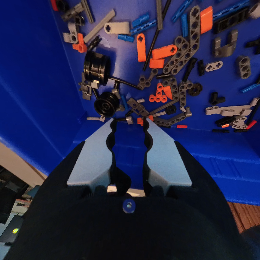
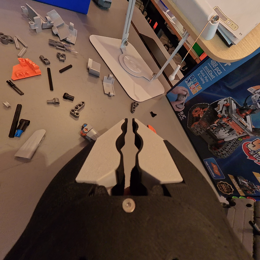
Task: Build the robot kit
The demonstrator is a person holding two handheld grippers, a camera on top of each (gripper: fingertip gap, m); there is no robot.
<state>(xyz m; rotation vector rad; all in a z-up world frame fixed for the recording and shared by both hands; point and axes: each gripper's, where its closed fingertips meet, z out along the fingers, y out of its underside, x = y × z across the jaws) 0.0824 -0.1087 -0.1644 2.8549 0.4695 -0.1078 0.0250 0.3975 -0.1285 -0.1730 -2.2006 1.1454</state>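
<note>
Left wrist view: the left gripper (image 1: 130, 119) has its jaws parted by a moderate gap with nothing between them. The tips hang over the near edge of a blue tray (image 1: 35, 84). Nearest the tips are a black pin with a grey bush (image 1: 128, 119) and a small orange connector (image 1: 140, 121); whether either touches a fingertip cannot be told. Just beyond lie a bent dark-grey beam (image 1: 171, 119) and a small black wheel (image 1: 105, 104) on an axle, with a larger black wheel hub (image 1: 96, 67) farther off. Orange panels (image 1: 141, 47), blue pins and grey liftarms are scattered loose across the tray floor; nothing there looks joined into a larger build.

Right wrist view: the right gripper (image 2: 129, 119) has its jaws nearly closed, a thin slit left, and grips nothing. It hangs above a grey tabletop (image 2: 98, 112). Closest are a dark-grey three-hole beam (image 2: 134, 107) and a tiny black pin (image 2: 153, 114), both apart from the tips. A small grey-and-orange subassembly (image 2: 88, 131) sits beside the left finger. Farther out: an L-shaped beam (image 2: 77, 109), an orange plate (image 2: 25, 69), a white stand base (image 2: 126, 67) and the printed kit box (image 2: 218, 119).
</note>
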